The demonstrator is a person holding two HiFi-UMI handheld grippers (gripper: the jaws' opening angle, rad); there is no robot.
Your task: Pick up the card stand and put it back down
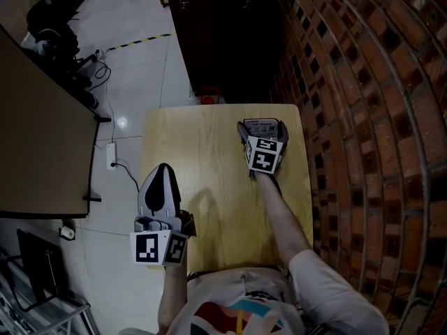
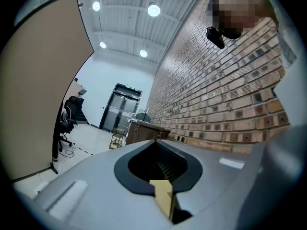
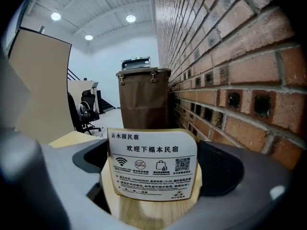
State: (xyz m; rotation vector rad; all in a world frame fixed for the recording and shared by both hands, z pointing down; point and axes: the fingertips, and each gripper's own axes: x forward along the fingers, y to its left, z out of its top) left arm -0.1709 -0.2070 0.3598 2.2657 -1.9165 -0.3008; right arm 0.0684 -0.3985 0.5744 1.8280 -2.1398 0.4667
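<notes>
Card stand (image 3: 152,163) (in right hand-held gripper (image 3: 151,176))

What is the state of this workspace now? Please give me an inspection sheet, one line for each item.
Surface: wooden table, bare except for the job's thing.
Job's things: card stand, upright, on the table's far right part.
Clutter: nothing seen.
Grippers: right gripper has its jaws on both sides of the card stand and seems to grip it; left gripper is shut and empty, at the table's left edge.
Cables: cable and power strip on the floor, left of the table.
Surroundings: brick wall on the right; brown bin beyond the table; office chair far left.
</notes>
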